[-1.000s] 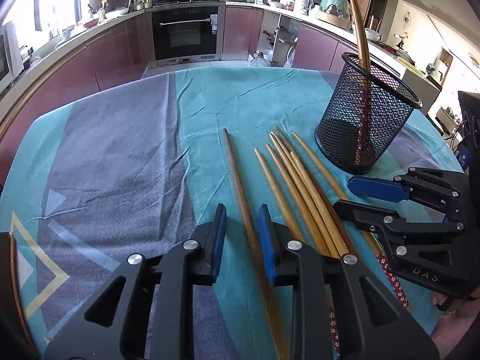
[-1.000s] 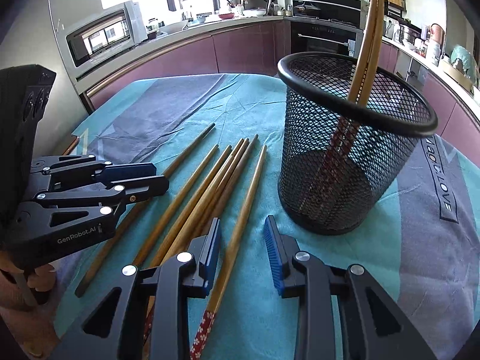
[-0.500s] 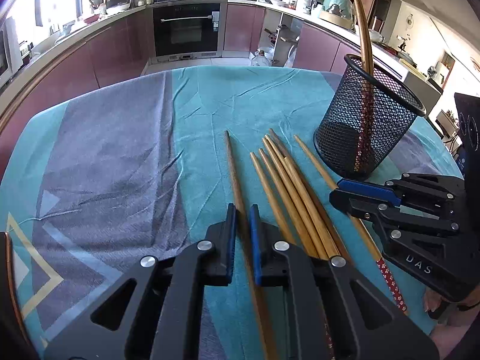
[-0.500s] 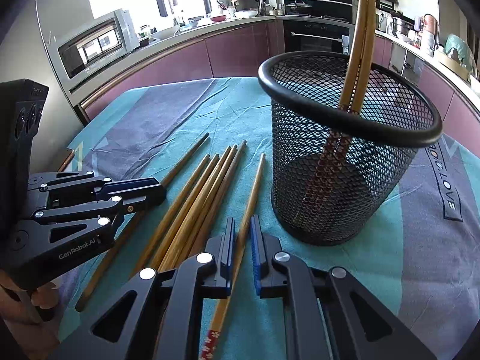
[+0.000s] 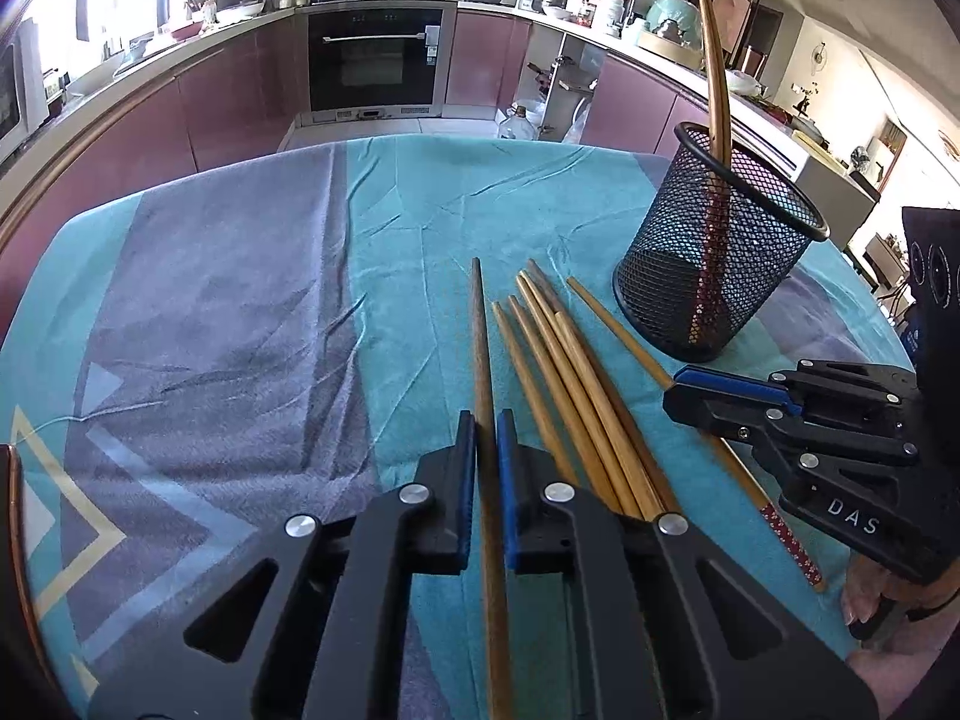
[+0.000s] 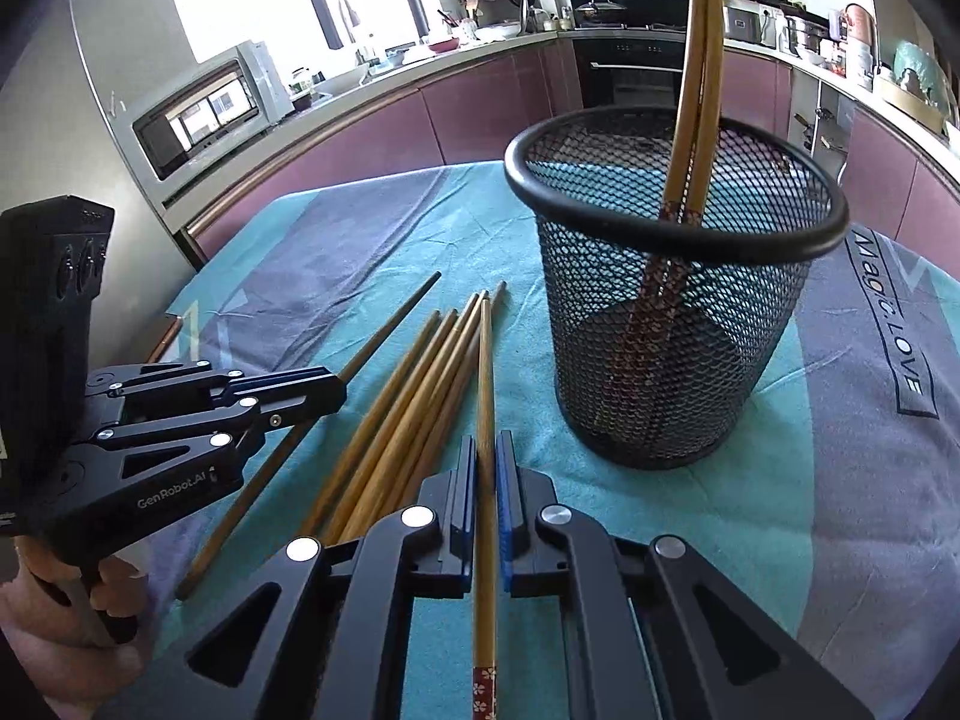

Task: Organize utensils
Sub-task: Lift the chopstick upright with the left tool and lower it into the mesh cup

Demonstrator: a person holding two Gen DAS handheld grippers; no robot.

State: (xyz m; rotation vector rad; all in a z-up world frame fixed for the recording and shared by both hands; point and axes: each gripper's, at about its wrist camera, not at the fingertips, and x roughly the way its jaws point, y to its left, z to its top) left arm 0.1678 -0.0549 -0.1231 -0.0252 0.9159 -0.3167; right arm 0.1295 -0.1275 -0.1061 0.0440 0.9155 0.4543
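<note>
My left gripper [image 5: 486, 429] is shut on a dark brown chopstick [image 5: 480, 330], the leftmost one on the cloth; this gripper also shows in the right wrist view [image 6: 333, 393]. My right gripper [image 6: 486, 450] is shut on a chopstick with a red flowered end [image 6: 485, 372], the rightmost of the row; this gripper also shows in the left wrist view [image 5: 675, 393]. Several loose wooden chopsticks [image 5: 564, 372] lie side by side between the two. A black mesh holder [image 6: 672, 300] stands upright at right with two chopsticks [image 6: 696, 60] in it.
The table is covered by a teal and grey cloth [image 5: 240, 300]. Its left edge has a wooden rim [image 5: 15, 510]. The mesh holder [image 5: 714, 264] stands close to the right gripper. Kitchen counters and an oven [image 5: 378, 54] lie beyond the table.
Both grippers went from open to shut, each closing on a chopstick. Both moved forward along the chopsticks, and the right one came nearer the holder.
</note>
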